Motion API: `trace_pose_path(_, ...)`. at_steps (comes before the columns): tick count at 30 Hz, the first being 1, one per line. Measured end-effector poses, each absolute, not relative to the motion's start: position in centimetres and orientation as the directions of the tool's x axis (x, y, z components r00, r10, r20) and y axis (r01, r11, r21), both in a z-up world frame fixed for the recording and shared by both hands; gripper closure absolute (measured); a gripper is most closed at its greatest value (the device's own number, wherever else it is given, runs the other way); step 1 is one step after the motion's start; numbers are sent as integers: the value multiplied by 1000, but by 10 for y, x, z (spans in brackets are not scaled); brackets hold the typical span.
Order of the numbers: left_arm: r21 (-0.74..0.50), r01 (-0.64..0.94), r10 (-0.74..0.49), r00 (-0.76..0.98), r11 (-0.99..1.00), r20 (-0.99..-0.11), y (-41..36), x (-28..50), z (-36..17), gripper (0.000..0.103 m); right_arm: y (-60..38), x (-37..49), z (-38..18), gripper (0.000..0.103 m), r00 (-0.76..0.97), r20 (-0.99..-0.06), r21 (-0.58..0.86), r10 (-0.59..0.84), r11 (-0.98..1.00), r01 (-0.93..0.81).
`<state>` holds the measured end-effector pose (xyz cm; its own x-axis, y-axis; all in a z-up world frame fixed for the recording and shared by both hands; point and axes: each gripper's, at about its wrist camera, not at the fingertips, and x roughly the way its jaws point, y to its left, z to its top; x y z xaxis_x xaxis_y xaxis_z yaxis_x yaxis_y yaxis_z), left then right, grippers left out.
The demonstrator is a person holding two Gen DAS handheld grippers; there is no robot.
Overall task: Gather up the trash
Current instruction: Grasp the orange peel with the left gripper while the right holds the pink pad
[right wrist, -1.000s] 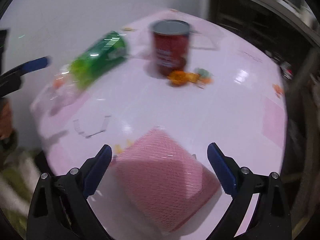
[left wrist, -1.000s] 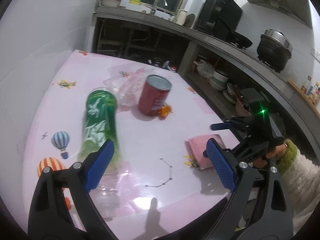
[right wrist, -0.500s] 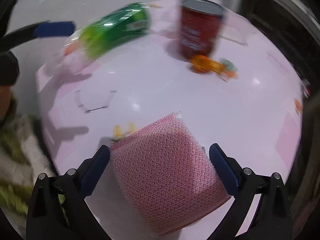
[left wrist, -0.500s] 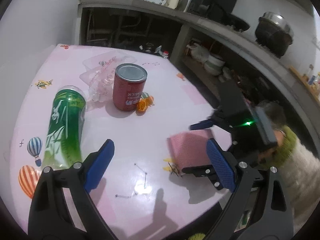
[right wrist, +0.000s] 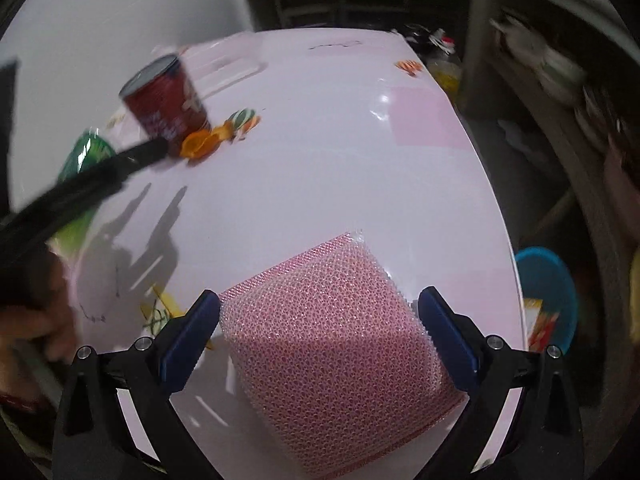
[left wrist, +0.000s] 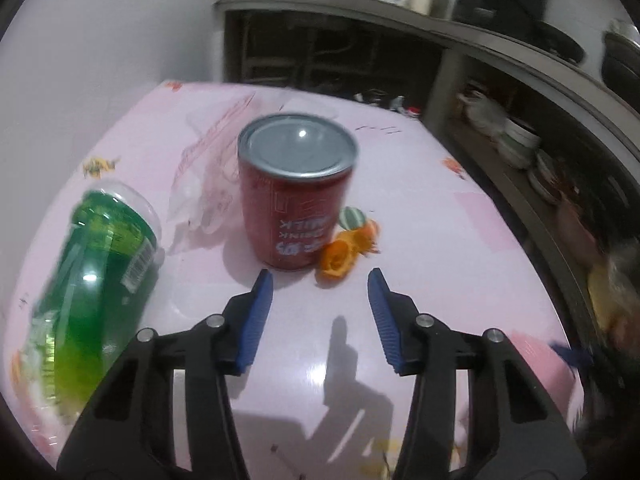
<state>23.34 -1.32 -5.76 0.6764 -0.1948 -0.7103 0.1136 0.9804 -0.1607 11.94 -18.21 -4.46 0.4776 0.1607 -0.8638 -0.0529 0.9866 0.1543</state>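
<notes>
A red tin can (left wrist: 296, 192) stands upright on the pink table (left wrist: 420, 240), also seen in the right wrist view (right wrist: 166, 104). Orange peel scraps (left wrist: 340, 254) lie at its right foot. A green plastic bottle (left wrist: 92, 280) lies on its side to the left. A crumpled clear plastic bag (left wrist: 204, 184) lies behind the can. My left gripper (left wrist: 320, 316) is open and empty, just short of the can. My right gripper (right wrist: 320, 332) is open around a pink scouring sponge (right wrist: 336, 348) that lies on the table; the pads do not touch it.
A blue bin (right wrist: 548, 296) with litter stands on the floor right of the table. Kitchen counter and shelves (left wrist: 520, 92) with bowls run along the back and right. A white wall (left wrist: 100, 40) borders the table's left side.
My left gripper has moved forward toward the red can and its jaws have narrowed. My right gripper has swung a little rightward, still straddling the sponge.
</notes>
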Motion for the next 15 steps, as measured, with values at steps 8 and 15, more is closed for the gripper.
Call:
trace_pose_path(8, -269, 24, -224, 628, 963, -745, -11, 258, -81, 60, -185, 123, -54, 7, 481, -856, 193, 188, 980, -39)
trace_pose_path(15, -275, -34, -189, 646, 961, -740, -14, 264, -84, 78, -191, 124, -56, 7, 486, -847, 239, 216, 971, -14)
